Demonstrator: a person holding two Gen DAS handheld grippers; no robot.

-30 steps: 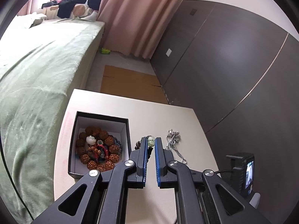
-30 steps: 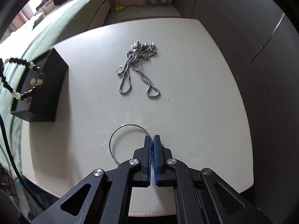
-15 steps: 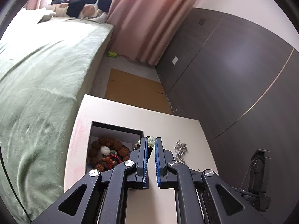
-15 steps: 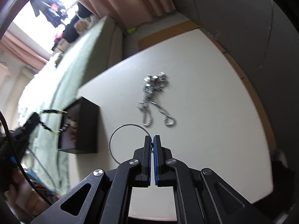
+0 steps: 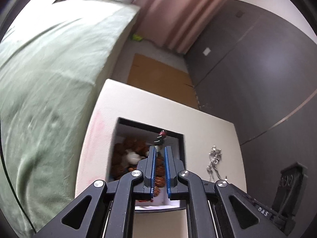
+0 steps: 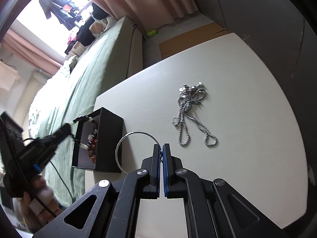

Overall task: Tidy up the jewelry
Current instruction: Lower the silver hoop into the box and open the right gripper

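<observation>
Left gripper: jaws nearly together, a narrow slot between the blue pads, clamped on a beaded bracelet that pokes out past the tips toward 12 o'clock, blurred. From the right wrist view, same bracelet hangs as a loop from the gripper tip, long axis running roughly 12 to 6 o'clock, dark beads with pale ones between, over the open mouth of the box. Box directly under and ahead of the left tips, black outside, white inside, already filled with brown beaded pieces and a white bead.

Right gripper: jaws pressed almost shut, only a hairline gap, pinching a thin wire bangle at its 3 o'clock edge. Ring plane close to flat, extending from the tips toward 9 o'clock; far side just beside the box's dark wall; contact with the table not clear.

Chain on the table at 1 o'clock from the right tips, well apart from them, long axis roughly 12 to 6 o'clock, bunched clasp end at 12, two loops splayed at 6. Same chain at 3 o'clock of the left tips, right of the box, apart from it.

Bed with green cover along the table's 9 o'clock side. Curtain at 12 o'clock.
</observation>
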